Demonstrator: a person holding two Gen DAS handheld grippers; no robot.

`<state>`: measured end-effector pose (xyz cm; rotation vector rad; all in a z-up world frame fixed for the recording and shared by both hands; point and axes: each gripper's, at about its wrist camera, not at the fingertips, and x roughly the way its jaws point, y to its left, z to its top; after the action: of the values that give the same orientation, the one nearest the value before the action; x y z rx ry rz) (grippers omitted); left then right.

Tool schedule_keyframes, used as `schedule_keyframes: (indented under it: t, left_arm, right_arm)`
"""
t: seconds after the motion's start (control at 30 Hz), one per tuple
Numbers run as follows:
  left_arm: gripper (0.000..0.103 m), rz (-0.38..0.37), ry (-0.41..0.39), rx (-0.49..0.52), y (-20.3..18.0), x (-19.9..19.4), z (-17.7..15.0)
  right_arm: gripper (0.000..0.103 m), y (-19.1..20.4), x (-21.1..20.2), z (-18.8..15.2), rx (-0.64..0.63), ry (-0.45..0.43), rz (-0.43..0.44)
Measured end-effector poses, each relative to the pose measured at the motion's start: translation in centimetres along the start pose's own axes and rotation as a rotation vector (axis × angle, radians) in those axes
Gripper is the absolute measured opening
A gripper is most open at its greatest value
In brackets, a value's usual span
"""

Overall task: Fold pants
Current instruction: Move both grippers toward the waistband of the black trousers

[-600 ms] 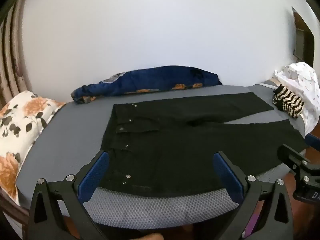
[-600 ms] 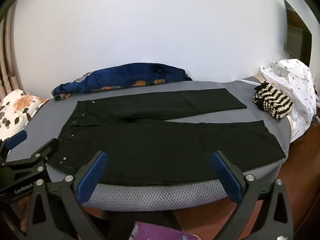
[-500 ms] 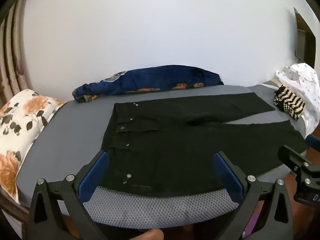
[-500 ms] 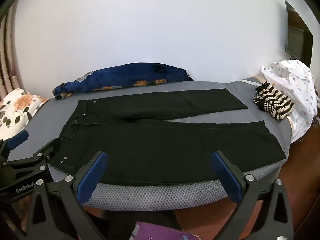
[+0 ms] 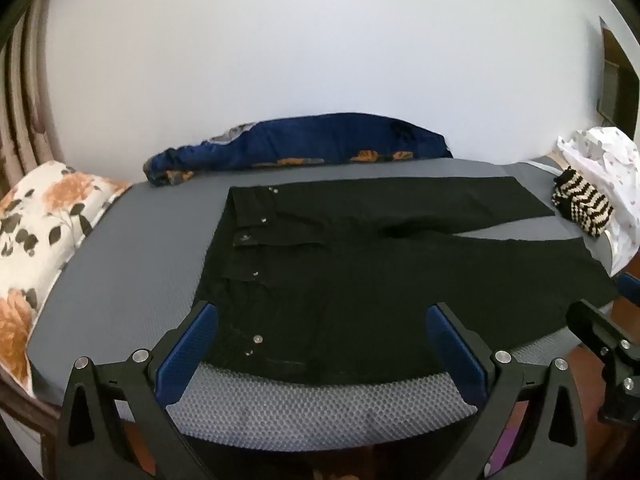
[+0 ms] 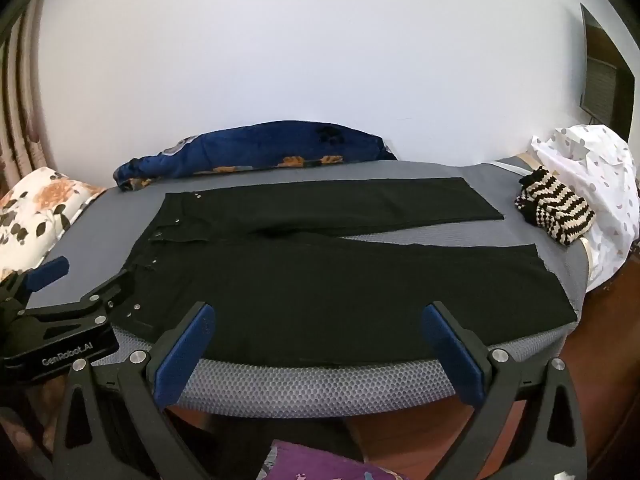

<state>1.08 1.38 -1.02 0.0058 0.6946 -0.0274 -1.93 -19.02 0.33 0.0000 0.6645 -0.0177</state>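
In the left wrist view, the black pants [image 5: 360,280] are lying flat (waist leftward) on the grey bed [image 5: 120,272], the left gripper [image 5: 322,336] gaping empty. In the right wrist view, the right gripper [image 6: 318,334] is likewise hanging wide, seemingly above the pants' near edge.

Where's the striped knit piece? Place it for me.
In both wrist views the striped knit piece lies at the bed's right end, beside the white spotted cloth, just beyond the black pants' cuffs.
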Motion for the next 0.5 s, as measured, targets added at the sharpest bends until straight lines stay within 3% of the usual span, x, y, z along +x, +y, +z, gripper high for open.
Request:
schedule_keyframes:
  t: [0.27, 0.43, 0.5]
  left_arm:
    - [0.103, -0.003, 0.051, -0.040, 1.3, 1.7, -0.5]
    - [0.103, 0.057, -0.022, 0.033, 0.8, 1.1, -0.5]
    - [0.103, 0.062, -0.039, 0.051, 0.7, 1.0, -0.5]
  right_arm:
    - [0.103, 0.3, -0.5, -0.3, -0.018, -0.009, 0.052]
    - [0.101, 1.3, -0.1, 0.4, -0.052, -0.002, 0.083]
    - [0.101, 1.2, 0.4, 0.5, -0.030, 0.027, 0.132]
